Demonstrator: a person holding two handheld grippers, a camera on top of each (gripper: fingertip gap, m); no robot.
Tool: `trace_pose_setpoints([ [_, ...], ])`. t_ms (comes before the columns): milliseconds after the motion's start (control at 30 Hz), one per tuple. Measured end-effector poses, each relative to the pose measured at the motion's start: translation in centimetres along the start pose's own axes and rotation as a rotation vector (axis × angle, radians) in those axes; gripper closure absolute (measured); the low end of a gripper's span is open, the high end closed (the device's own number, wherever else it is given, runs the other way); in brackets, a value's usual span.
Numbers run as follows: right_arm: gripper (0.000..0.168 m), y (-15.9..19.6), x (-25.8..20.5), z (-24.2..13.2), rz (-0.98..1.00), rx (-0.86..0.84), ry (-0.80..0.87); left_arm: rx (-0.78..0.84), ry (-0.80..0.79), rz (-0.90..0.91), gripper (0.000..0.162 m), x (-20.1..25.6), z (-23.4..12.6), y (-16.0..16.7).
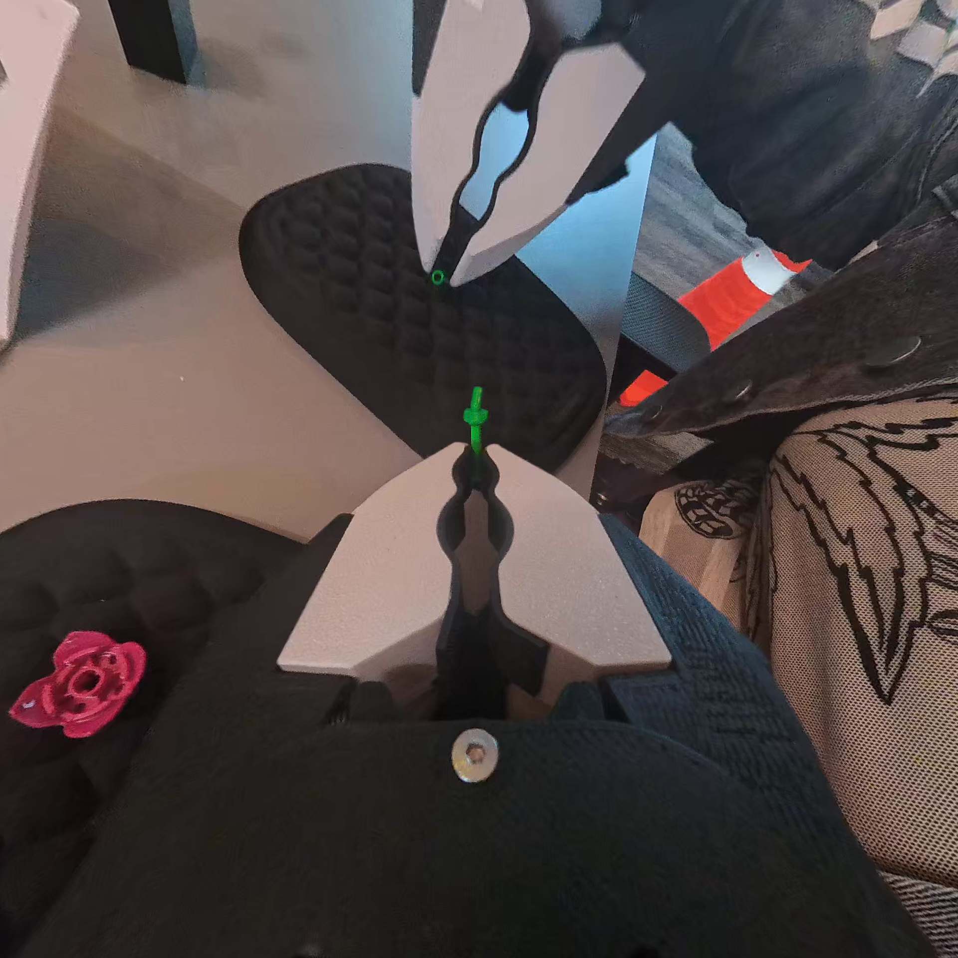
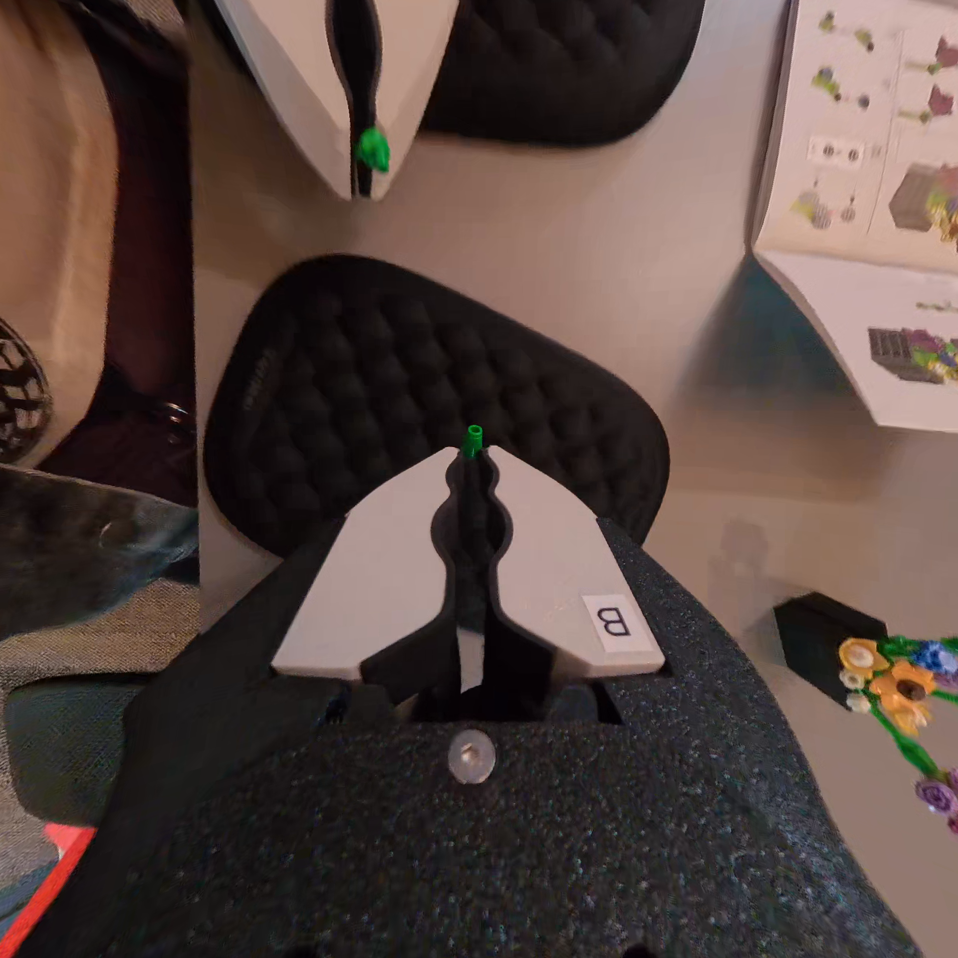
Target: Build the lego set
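Observation:
My left gripper (image 1: 475, 450) is shut on a thin green stem piece (image 1: 475, 414) that sticks out past its tips. My right gripper (image 2: 473, 450) is shut on a small green tube piece (image 2: 472, 434). In the left wrist view the right gripper (image 1: 440, 280) points toward me, the tube's round end (image 1: 437, 277) showing at its tips. In the right wrist view the left gripper (image 2: 365, 194) hangs at the top with the green stem (image 2: 373, 149) between its fingers. The two grippers face each other above a black dimpled pad (image 1: 363, 290), apart. A dark pink flower piece (image 1: 78, 684) lies on another black pad at lower left.
An open instruction booklet (image 2: 871, 207) lies at the right. A black block with a built flower bouquet (image 2: 891, 679) stands at lower right. A second black pad (image 2: 560, 67) lies farther back. A person's patterned clothing (image 1: 855, 596) is at the table edge. An orange object (image 1: 726, 306) sits below the table. The gap from one gripper's tips to the other's is roughly 9 cm.

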State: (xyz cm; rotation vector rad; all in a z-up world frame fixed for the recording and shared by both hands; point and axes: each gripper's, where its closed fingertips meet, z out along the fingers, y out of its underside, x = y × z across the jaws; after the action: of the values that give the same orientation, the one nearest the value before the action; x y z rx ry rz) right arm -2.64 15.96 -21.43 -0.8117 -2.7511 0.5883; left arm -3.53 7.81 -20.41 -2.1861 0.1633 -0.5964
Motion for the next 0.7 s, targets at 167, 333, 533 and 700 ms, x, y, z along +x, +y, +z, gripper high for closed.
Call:
trace_pose_setpoints([
  [167, 0.162, 0.3, 0.0, 0.8, 0.041, 0.032, 0.018, 0.104, -0.050, 0.027, 0.159, -0.2, -0.7, -1.7],
  [333, 0.153, -0.1, 0.2, 0.3, 0.097, 0.114, 0.025, 0.191, -0.064, 0.019, 0.159, -0.2, -1.4, -2.7],
  [533, 0.138, 0.6, 0.4, 0.4, 0.107, 0.099, 0.063, 0.296, -0.007, -0.040, 0.159, 0.0, -2.0, -3.9],
  [700, 0.119, 0.4, 1.2, 0.8, 0.070, 0.038, 0.114, 0.278, -0.013, -0.018, 0.159, 0.2, -1.6, -3.6],
])
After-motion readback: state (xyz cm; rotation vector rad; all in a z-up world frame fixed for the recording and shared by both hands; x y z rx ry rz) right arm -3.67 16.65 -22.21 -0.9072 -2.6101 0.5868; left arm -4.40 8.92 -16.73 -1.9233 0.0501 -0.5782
